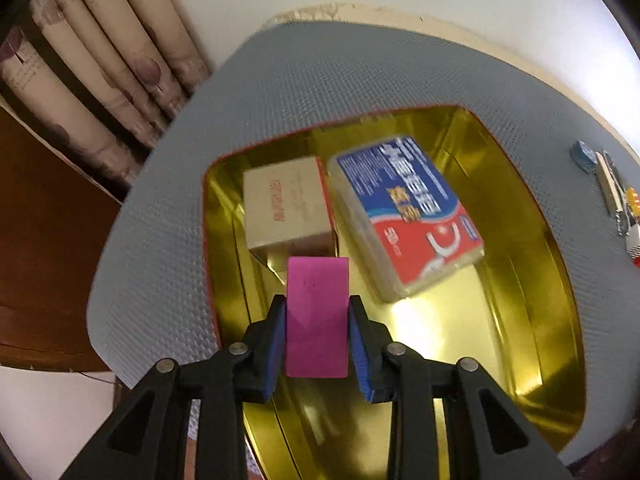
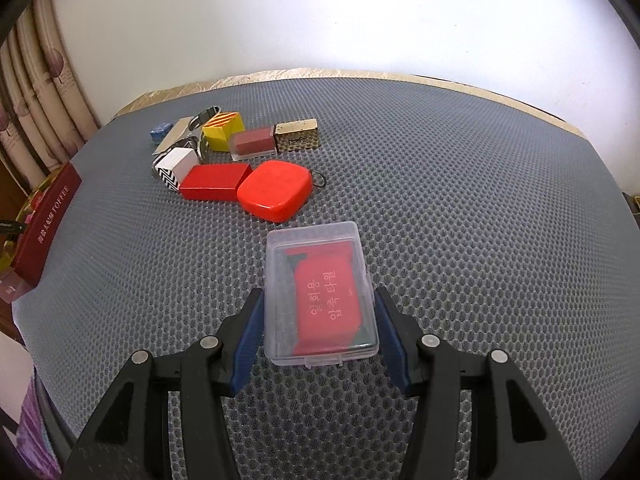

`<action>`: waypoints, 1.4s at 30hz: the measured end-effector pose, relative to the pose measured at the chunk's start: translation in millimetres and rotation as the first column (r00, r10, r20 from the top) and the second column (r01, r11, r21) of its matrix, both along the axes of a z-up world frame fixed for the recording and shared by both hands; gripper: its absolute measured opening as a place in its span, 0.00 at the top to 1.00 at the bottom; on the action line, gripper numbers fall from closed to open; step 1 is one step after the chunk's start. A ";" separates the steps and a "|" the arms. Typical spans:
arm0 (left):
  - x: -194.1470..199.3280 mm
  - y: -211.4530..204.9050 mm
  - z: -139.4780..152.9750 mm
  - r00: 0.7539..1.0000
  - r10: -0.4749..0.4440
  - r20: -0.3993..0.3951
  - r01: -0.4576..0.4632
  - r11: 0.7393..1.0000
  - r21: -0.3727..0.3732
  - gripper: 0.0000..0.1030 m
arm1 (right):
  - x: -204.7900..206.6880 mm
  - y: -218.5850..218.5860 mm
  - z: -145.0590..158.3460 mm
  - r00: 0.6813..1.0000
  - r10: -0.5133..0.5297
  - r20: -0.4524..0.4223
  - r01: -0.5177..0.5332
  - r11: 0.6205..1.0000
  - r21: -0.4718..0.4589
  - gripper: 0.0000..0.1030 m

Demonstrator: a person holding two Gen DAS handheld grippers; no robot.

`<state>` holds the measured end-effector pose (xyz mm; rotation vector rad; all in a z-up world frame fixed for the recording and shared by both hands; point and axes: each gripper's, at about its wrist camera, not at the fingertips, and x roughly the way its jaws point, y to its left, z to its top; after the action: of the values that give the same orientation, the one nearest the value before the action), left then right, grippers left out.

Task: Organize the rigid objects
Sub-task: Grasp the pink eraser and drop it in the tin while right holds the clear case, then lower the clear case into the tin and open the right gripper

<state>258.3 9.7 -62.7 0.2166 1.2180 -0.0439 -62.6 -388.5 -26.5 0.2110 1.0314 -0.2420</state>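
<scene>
Clamping magenta rectangular block (image 1: 317, 316), left gripper (image 1: 317, 320) hangs above gold-lined open tin (image 1: 520, 280), likely ready to drop it beside beige carton (image 1: 286, 204) and blue-red dental box (image 1: 404, 216) just ahead. Block's long axis runs forward along fingers. Right gripper (image 2: 320, 328) straddles clear plastic case with red insert (image 2: 320, 292) on grey mesh mat (image 2: 480, 220); pads flank sides, contact unclear; case's long axis forward.

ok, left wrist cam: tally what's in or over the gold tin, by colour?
Beige box, in the gold tin: 1
Blue-and-red box, in the tin: 1
Magenta block, gripped by the left hand-held gripper over the tin: 1
Total: 3
</scene>
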 end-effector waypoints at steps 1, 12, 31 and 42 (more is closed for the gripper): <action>1.4 0.7 -0.3 1.000 0.005 0.019 -0.006 1.000 0.016 0.70 | 0.2 0.1 0.0 1.000 0.000 -0.002 0.000 1.000 -0.002 0.51; -38.4 11.5 49.0 0.982 0.153 0.111 -0.142 0.985 -0.100 0.60 | 7.5 -1.9 6.1 0.999 -0.003 -0.042 0.004 1.000 0.018 0.51; -205.0 -7.9 78.6 0.900 0.180 0.397 -0.135 0.981 -0.139 0.59 | 127.6 180.7 110.1 0.943 0.289 0.162 -0.331 0.802 0.496 0.51; -192.5 50.5 62.1 0.890 0.363 0.277 -0.285 0.915 -0.284 0.59 | 195.8 350.6 49.1 0.851 0.524 0.002 -0.455 0.736 0.501 0.51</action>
<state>65.8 60.2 -0.7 -0.1888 0.8950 0.1371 133.2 -37.8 22.6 0.3697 1.2400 0.5093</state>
